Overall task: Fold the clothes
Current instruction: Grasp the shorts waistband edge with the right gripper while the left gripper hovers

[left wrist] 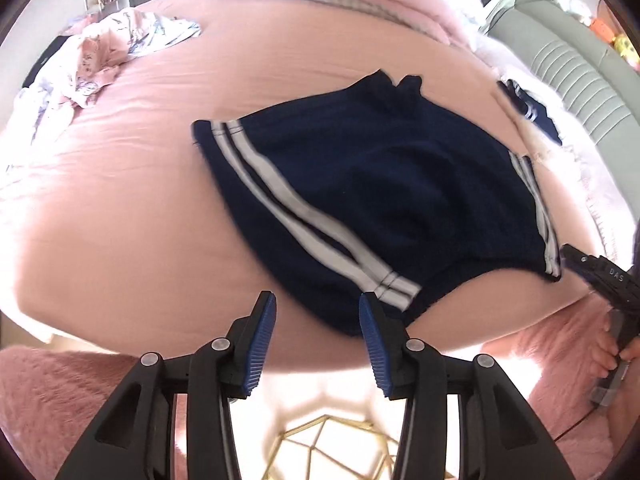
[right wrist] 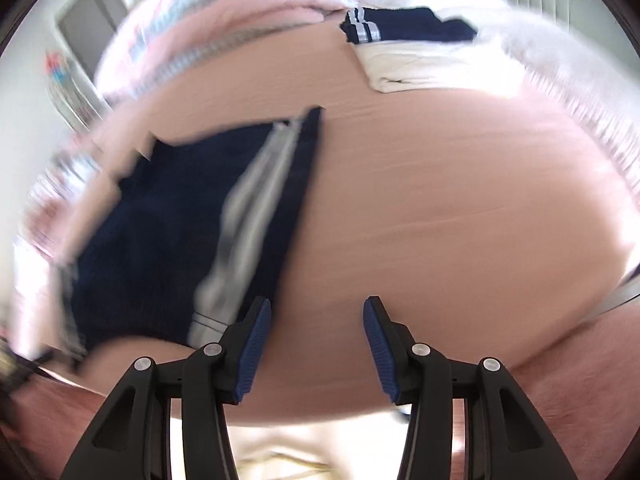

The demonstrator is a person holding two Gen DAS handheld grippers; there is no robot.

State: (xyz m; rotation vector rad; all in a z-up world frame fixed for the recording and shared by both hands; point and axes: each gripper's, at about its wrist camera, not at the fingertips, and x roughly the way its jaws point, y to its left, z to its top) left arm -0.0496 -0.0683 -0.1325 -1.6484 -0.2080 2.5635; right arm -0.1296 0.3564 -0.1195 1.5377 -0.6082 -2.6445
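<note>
Motion blur smears the shorts at the right wrist view's left. The right claw is cut off by the left view's right edge, its jaws unreadable there.

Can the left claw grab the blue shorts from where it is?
Probably yes. The left claw is open and empty, the navy shorts lie flat on the pink bed just ahead, and nothing sits between them.

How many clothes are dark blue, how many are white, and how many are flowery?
Dark blue: 2, the navy shorts spread flat and a folded navy garment.
White: 1, a folded white garment.
Flowery: 1 crumpled floral heap; its pieces can't be counted.
Total: 4.
</note>
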